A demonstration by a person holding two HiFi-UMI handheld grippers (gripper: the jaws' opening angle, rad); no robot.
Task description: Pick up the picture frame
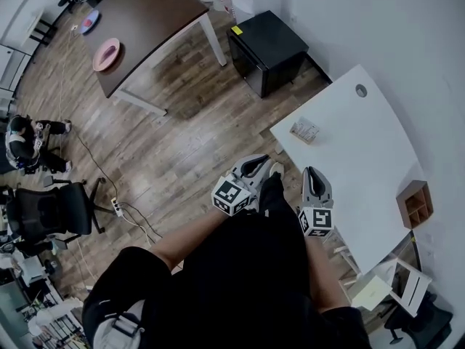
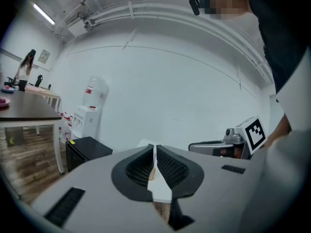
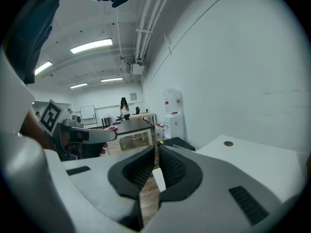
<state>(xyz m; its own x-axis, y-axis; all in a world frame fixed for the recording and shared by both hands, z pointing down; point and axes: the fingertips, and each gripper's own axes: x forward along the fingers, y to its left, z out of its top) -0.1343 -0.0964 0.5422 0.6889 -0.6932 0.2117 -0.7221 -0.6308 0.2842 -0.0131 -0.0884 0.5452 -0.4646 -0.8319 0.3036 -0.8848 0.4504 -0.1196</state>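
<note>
White surface (image 1: 363, 151) carries what looks like the picture frame (image 1: 304, 130), lying flat near the edge closest to the person, apart from both tools. Left hand-held gripper (image 1: 256, 164) and right hand-held gripper (image 1: 312, 174) are both closed, empty and off the surface. Risk: arriving with jaws unopened would shove the frame toward that edge, and its flat lie gives little to pinch.

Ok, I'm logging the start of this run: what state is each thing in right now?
left gripper: shut, empty, off the table.
right gripper: shut, empty, off the table.
small rectangular picture frame: lying flat on the white table, untouched.
brown wooden cubby box: standing on the white table by the wall.
round pink plate: resting on the dark brown table.
</note>
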